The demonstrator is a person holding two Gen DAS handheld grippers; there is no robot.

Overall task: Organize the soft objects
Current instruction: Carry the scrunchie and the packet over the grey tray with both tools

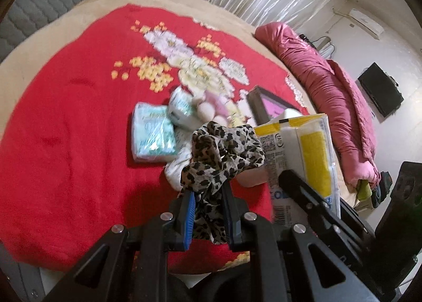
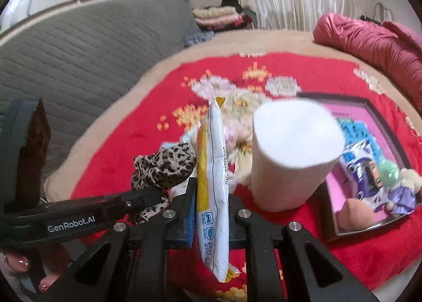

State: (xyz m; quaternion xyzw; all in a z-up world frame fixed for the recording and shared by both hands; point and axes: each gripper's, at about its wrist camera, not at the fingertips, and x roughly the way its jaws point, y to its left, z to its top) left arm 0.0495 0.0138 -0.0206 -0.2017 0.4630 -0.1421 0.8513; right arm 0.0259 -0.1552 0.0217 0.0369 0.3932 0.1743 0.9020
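Observation:
My left gripper [image 1: 207, 191] is shut on a leopard-print cloth [image 1: 224, 151], which bunches above the blue pads and hangs below them, over the red flowered blanket [image 1: 66, 117]. Close on its right, my right gripper [image 2: 212, 191] is shut on a yellow-and-white tissue pack [image 2: 213, 170], held on edge; the tissue pack [image 1: 308, 149] also shows in the left wrist view. A white paper roll [image 2: 292, 154] stands just right of the pack; I cannot tell what it rests on. The leopard cloth [image 2: 163, 167] and the left gripper's black arm show at the left.
Two green tissue packs [image 1: 153, 133], a pale plush toy [image 1: 208, 109] and a white cloth [image 1: 176, 170] lie on the blanket. A dark-rimmed box [image 2: 329, 96] with a pink inside holds dolls [image 2: 369, 178]. A rolled pink quilt [image 1: 329, 91] lines the right edge, a grey padded headboard [image 2: 79, 59] the left.

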